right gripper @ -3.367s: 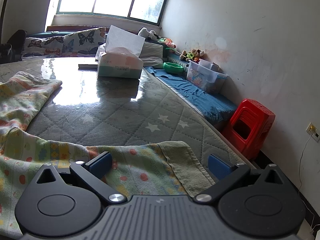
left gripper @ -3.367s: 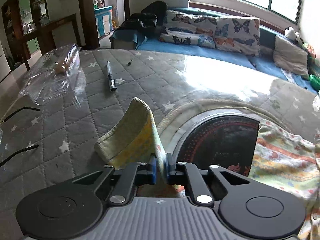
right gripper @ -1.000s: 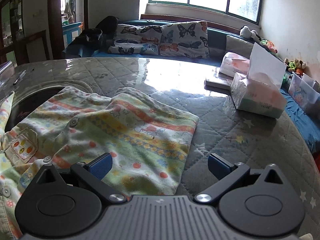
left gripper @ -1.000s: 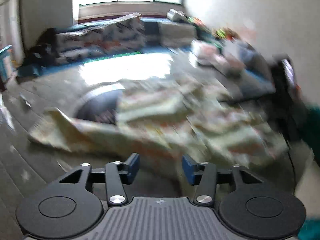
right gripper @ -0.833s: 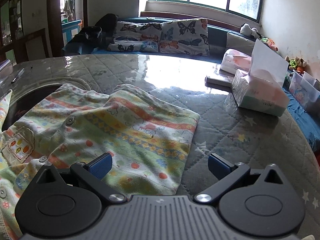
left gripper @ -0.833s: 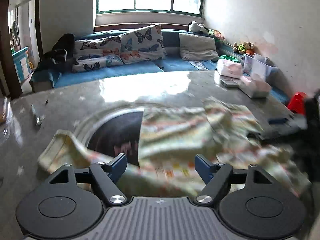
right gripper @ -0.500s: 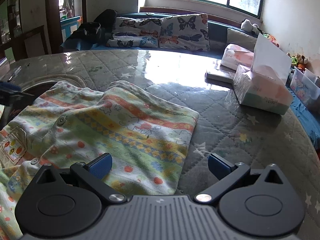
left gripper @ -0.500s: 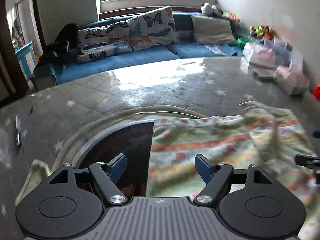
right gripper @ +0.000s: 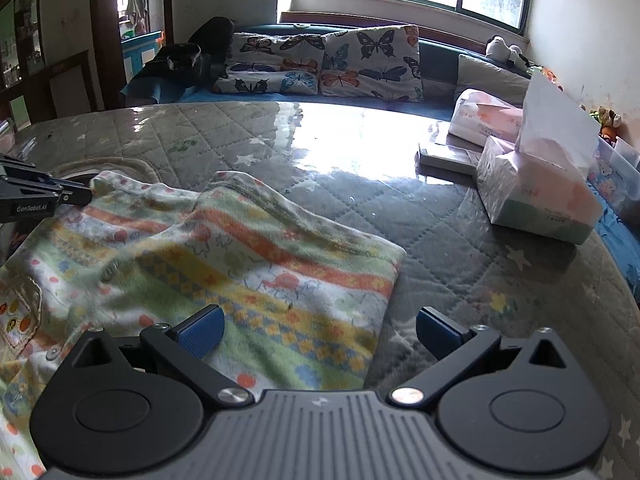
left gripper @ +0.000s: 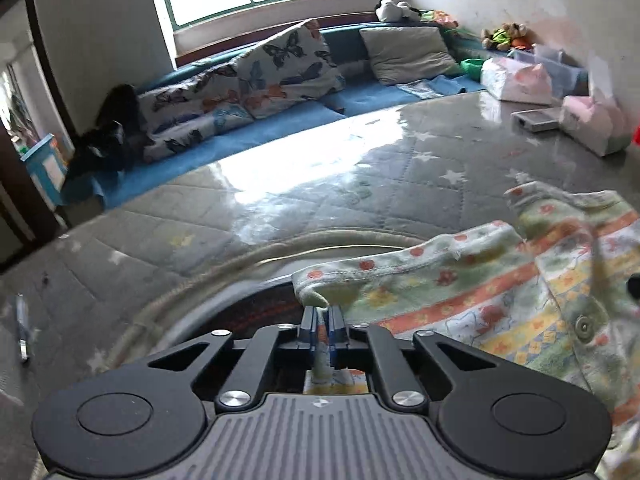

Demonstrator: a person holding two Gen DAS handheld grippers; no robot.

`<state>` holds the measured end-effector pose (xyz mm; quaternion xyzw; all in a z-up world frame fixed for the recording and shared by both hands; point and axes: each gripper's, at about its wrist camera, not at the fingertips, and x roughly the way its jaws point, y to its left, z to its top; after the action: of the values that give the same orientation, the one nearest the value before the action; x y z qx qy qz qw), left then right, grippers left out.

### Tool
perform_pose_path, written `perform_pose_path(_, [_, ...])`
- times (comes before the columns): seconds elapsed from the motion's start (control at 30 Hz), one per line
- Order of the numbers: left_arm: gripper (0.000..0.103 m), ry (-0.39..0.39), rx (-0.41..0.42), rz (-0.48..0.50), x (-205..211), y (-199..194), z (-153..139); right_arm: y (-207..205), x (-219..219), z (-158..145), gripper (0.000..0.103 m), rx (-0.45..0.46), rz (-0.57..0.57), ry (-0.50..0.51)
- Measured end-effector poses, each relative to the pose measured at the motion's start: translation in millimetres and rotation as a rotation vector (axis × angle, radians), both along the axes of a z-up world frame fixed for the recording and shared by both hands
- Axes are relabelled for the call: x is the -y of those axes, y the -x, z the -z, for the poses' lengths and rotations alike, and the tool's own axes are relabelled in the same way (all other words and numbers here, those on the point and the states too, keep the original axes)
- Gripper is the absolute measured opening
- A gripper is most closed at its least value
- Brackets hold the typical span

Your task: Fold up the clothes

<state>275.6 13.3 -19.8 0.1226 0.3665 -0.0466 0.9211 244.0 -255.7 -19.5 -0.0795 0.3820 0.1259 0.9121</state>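
Observation:
A small patterned garment [right gripper: 248, 264] with orange, yellow and green stripes and snap buttons lies partly folded on the quilted grey table cover [right gripper: 460, 240]. My left gripper [left gripper: 321, 330] is shut on the garment's [left gripper: 480, 292] far left corner, pinching a fold of cloth between its blue pads. The same left gripper [right gripper: 86, 197] shows at the left edge of the right wrist view, at the cloth's corner. My right gripper [right gripper: 318, 330] hangs open just above the garment's near right edge, holding nothing.
A tissue box [right gripper: 540, 196], a pink tissue pack [right gripper: 486, 118] and a flat book [right gripper: 444, 158] sit at the table's right. A dark round inset [left gripper: 260, 312] lies under the garment's left part. A pen [left gripper: 22, 330] lies far left. A sofa with butterfly cushions [right gripper: 320, 64] runs behind.
My left gripper, open half a second ago, has dropped to the garment's far left corner and closed on it. The right gripper stays open and has barely moved.

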Motion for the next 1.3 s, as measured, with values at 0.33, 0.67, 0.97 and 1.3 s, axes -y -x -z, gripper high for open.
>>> perform_pose_path(0.33, [0.003, -0.035, 0.006, -0.157, -35, -9, 1, -42, -33, 4, 0.103, 0.006, -0.050, -0.008])
perform_pose_path(0.67, [0.045, -0.046, 0.016, -0.221, -62, 5, -4, -55, -60, 2, 0.103, -0.022, -0.095, -0.019])
perform_pose_path(0.97, [0.061, -0.056, 0.021, -0.256, -76, 40, -4, -31, -83, -3, 0.103, -0.037, -0.209, -0.003])
perform_pose_path(1.3, [0.065, -0.007, 0.045, -0.383, -122, 80, -13, 2, -112, -10, 0.103, -0.011, -0.296, -0.010])
